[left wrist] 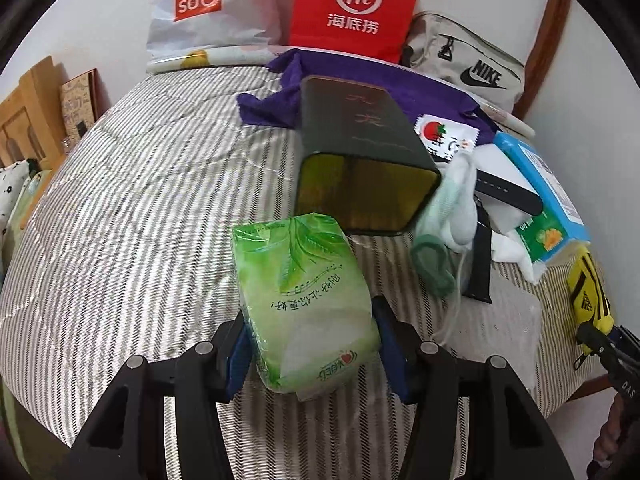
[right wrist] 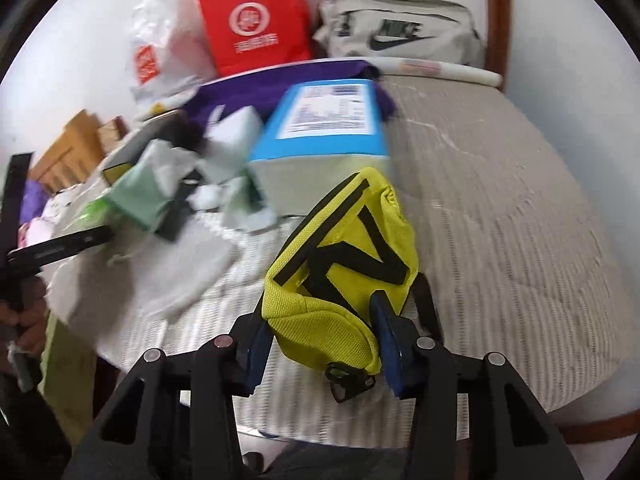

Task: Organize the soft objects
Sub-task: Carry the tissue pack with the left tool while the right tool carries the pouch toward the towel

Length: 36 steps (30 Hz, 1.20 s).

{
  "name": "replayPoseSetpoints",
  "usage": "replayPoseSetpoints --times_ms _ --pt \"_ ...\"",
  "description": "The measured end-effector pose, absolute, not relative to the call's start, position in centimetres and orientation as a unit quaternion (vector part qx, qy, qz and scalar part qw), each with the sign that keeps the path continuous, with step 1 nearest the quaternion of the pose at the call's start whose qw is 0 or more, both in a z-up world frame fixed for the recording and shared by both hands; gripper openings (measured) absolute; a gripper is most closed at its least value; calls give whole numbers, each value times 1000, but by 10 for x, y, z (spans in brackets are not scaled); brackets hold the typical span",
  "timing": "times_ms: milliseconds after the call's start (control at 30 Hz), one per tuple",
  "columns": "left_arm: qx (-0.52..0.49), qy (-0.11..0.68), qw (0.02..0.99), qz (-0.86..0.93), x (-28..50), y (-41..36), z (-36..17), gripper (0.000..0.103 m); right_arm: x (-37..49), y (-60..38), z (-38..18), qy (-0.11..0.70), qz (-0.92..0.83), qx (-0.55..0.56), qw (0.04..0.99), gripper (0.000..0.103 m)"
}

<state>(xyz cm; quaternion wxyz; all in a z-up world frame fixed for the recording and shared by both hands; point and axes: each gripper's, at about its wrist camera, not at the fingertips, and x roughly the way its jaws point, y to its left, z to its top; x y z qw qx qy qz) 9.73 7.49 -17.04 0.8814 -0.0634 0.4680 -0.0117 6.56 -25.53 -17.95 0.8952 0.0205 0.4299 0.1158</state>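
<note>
A green plastic-wrapped tissue pack sits between the blue pads of my left gripper, which is shut on its near end above the striped bed cover. In the right wrist view, a yellow pouch with black stripes lies between the blue pads of my right gripper. Both pads press its sides, and its black clip hangs at the near end. The same pouch shows at the right edge of the left wrist view. A pale green and white sock bundle lies beside a dark tin.
A dark green open tin lies on its side just beyond the tissue pack, over a purple cloth. A blue box, a black strap, a Nike bag, a red paper bag and a white plastic bag crowd the far side.
</note>
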Motion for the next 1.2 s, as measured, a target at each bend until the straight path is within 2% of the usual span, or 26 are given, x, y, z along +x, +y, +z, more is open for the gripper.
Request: replayPoseSetpoints --times_ms 667,1200 --pt "-64 441 895 -4 88 77 -129 52 42 -254 -118 377 161 32 912 43" --pt "-67 425 903 -6 121 74 -81 52 91 -245 -62 340 194 18 920 43"
